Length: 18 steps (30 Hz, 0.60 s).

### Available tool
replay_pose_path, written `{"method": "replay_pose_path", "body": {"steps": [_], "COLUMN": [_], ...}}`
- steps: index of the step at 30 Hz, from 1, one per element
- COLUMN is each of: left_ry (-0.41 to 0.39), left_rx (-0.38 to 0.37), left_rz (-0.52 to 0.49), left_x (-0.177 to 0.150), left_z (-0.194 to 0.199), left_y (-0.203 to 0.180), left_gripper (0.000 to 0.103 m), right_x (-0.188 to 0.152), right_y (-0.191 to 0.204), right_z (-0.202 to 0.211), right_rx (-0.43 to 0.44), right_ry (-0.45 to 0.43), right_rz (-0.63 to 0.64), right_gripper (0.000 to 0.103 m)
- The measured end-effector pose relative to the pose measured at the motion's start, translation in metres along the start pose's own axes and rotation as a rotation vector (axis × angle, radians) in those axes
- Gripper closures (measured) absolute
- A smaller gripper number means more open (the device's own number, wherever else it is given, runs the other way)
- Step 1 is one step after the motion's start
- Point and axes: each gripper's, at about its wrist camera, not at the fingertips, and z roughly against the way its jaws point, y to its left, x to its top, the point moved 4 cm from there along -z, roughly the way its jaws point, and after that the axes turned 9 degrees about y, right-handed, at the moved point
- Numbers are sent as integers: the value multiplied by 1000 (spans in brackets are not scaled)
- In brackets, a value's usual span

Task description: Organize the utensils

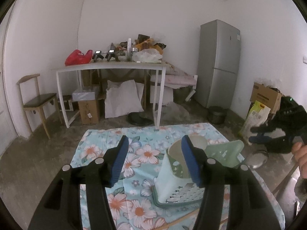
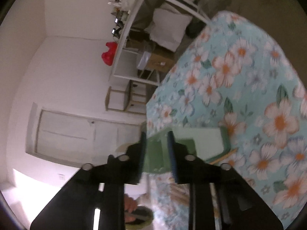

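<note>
The left gripper [image 1: 154, 147] stands spread and empty above the floral tablecloth [image 1: 134, 153], beside the green utensil holder [image 1: 178, 174]. The right gripper [image 2: 156, 147] is parted around the holder's wall without gripping; the view is blurred.

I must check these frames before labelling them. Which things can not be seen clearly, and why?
- Utensil holder, left wrist view: the left claw covers its right side; its contents are hidden.
- Green part of the holder, right wrist view: blurred, so contact with the right claw is unclear.
- Wooden sticks, left wrist view: cut off by the claw.
- Right claw, left wrist view: at the edge, dark.
</note>
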Motion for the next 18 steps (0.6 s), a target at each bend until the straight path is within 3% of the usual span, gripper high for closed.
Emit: {"method": "replay_pose_path", "body": {"steps": [2,6,12,18], "left_ry": [6,10,6,4], "left_rx": [-1,-8,-11,-47], "left_rz": [1,5,13,20], "left_x": [-1,-2,-2,-21], "left_z": [-2,-6,-3,14], "left_y": [0,-1,-2,1], "left_gripper": [47,47,47,45], "right_x": [1,1,-15,-62], "right_y": [7,13,22,31], "right_z": [6,19,55,66], "right_rx": [-48,-82,-117,-323], "right_ry": [-49,-109,-268,-387], "right_rz": [49,110,207,399], "right_gripper": [69,65,62,54]}}
